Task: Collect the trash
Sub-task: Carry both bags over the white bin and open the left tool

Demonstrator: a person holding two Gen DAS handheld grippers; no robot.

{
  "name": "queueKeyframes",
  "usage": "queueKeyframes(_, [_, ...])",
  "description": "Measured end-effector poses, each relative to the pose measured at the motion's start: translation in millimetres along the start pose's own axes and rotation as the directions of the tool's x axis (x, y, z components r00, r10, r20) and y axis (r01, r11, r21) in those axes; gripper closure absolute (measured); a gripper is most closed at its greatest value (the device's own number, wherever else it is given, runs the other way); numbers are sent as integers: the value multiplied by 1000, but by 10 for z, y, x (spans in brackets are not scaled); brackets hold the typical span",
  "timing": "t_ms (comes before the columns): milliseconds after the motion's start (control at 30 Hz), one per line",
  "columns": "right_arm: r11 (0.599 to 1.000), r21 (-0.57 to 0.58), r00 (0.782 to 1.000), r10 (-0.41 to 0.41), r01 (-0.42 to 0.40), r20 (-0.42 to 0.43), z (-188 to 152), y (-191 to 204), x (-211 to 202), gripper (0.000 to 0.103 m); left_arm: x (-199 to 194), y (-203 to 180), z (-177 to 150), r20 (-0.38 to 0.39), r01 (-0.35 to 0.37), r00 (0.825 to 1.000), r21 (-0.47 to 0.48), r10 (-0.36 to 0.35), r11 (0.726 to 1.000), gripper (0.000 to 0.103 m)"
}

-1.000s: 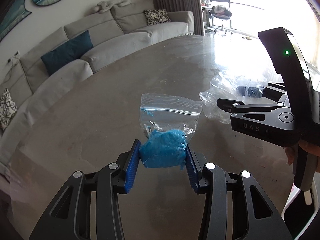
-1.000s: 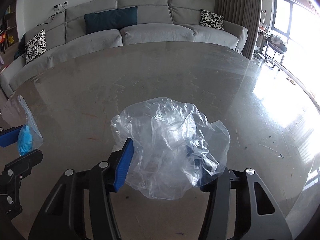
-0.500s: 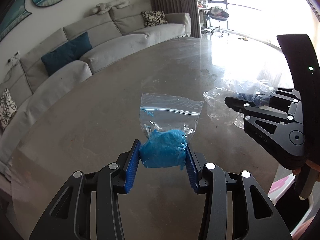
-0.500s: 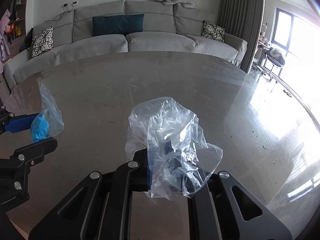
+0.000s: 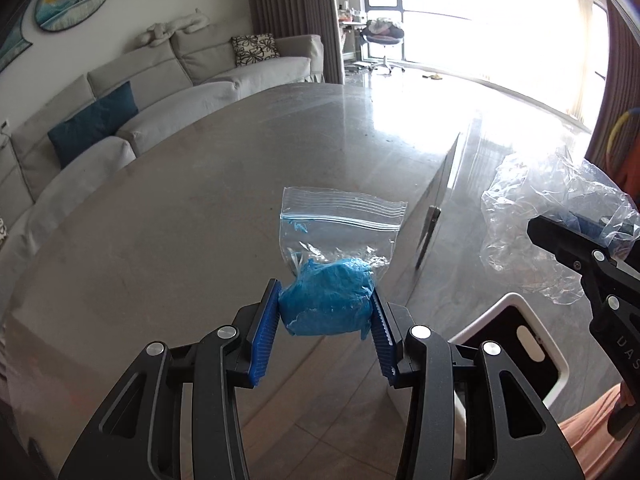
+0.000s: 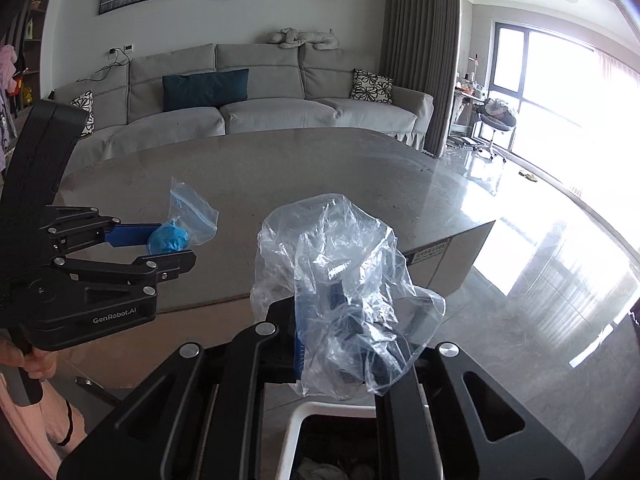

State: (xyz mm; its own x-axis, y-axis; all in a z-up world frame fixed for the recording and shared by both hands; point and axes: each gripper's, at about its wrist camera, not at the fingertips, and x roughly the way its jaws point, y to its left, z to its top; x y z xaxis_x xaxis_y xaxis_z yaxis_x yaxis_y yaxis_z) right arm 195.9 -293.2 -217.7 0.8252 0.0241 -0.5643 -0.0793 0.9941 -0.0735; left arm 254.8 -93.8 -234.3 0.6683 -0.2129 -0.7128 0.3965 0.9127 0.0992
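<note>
Left wrist view: the left tool (image 5: pixel 326 316) is clamped on a zip bag (image 5: pixel 340 236) with a blue wad (image 5: pixel 326 304) inside, held in the air over the table (image 5: pixel 180 200) edge. The right tool (image 6: pixel 340 328) is closed on a crumpled clear plastic bag (image 6: pixel 340 280) (its pads are mostly hidden by the film), held above the white-rimmed trash bin (image 6: pixel 296 420), which stands on the floor beside the table.

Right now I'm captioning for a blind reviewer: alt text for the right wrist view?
The right gripper clamps a crumpled clear plastic bag above a white-rimmed trash bin. Left of it, the left gripper holds a zip bag of blue material.
</note>
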Motion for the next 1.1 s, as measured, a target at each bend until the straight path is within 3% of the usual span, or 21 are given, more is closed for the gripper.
queueKeyframes(300, [989, 99, 992, -104, 110, -70, -699, -400, -504, 90, -251, -1128, -460, -18, 125, 992, 110, -124, 986, 59])
queueKeyframes(500, [971, 177, 986, -150, 162, -77, -1006, -618, -614, 90, -216, -1587, -662, -53, 169, 985, 176, -162, 970, 59])
queueKeyframes(1100, [954, 246, 977, -129, 170, -171, -1502, -916, -194, 88, 561, -2009, -875, -180, 247, 963, 292, -200, 924, 58])
